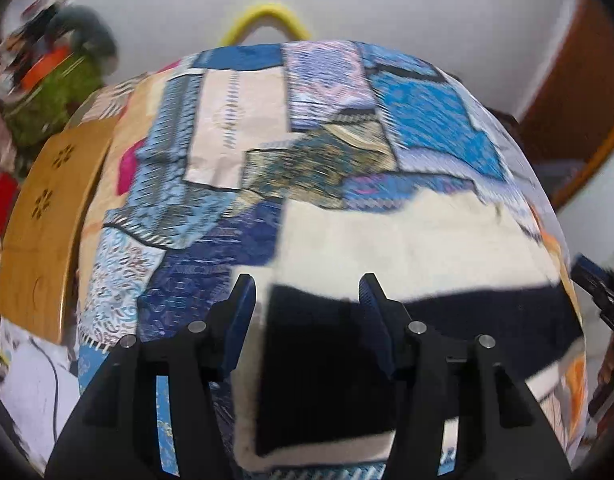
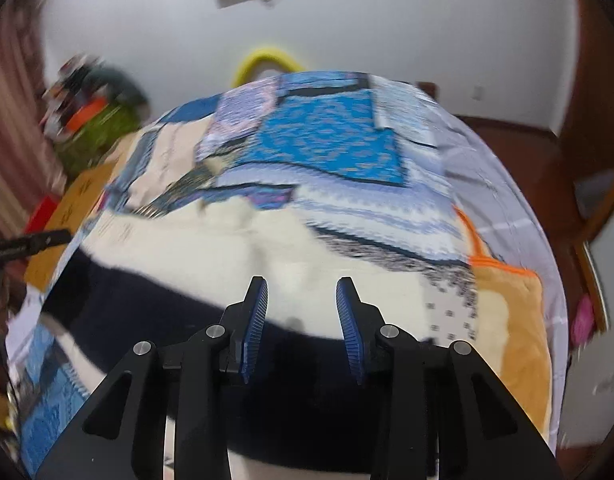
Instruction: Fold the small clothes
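Two grippers up over the bed: left gripper (image 1: pixel 307 292) and right gripper (image 2: pixel 302 294) both have jaws apart, nothing between them. One navy garment (image 1: pixel 327 360) lies below both, on one cream cloth (image 2: pixel 235 232) across the patchwork bedspread (image 1: pixel 235 128). No readable writing anywhere.

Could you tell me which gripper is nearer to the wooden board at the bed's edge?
Left. The left gripper hangs over the dark garment's end toward the wooden board; the right gripper is farther along, with the board far off.
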The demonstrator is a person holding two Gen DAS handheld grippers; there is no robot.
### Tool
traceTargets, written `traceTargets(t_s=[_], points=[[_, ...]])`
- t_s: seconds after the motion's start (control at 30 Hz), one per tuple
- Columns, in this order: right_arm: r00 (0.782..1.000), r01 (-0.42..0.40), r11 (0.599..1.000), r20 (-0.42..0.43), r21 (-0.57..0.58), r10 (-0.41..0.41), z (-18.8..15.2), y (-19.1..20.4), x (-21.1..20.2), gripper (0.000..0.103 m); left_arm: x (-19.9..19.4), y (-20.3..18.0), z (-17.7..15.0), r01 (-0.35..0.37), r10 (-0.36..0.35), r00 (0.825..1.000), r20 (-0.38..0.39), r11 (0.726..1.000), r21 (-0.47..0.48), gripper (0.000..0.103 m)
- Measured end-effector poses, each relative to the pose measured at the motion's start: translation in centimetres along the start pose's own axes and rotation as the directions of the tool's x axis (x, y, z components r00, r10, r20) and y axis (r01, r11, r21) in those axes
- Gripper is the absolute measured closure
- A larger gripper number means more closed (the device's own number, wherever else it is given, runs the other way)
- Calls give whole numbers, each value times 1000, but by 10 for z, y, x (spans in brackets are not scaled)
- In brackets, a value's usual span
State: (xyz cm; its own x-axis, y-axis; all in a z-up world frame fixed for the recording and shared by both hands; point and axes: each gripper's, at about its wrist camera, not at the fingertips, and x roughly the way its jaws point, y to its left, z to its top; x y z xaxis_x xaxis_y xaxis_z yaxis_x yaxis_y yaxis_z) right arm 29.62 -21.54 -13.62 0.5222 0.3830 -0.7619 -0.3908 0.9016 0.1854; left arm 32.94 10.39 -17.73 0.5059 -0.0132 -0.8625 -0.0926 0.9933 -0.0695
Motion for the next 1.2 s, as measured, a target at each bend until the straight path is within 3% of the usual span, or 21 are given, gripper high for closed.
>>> traceTargets(t_s=[0.27, 0.5, 0.9, 1.0, 1.2], points=[[992, -81, 994, -104, -79, 73, -12, 44, 45, 68, 11, -42, -11, 76, -72, 996, -43, 993, 96, 46], [987, -91, 993, -137, -70, 80, -21, 37, 59, 54, 49, -46, -21, 78, -66, 991, -120, 992, 95, 44], [991, -32, 999, -132, -43, 26, -41, 12, 35, 46, 44, -33, -31, 23, -13, 997, -71, 991, 133, 38], [989, -30, 999, -144, -14, 28, -46, 2, 30, 36, 38, -28, -38, 9, -3, 998, -58, 993, 114, 38], [986, 6, 999, -164, 50, 2, -56, -21, 17, 28, 28, -20, -54, -24, 27, 999, -31, 993, 116, 38]])
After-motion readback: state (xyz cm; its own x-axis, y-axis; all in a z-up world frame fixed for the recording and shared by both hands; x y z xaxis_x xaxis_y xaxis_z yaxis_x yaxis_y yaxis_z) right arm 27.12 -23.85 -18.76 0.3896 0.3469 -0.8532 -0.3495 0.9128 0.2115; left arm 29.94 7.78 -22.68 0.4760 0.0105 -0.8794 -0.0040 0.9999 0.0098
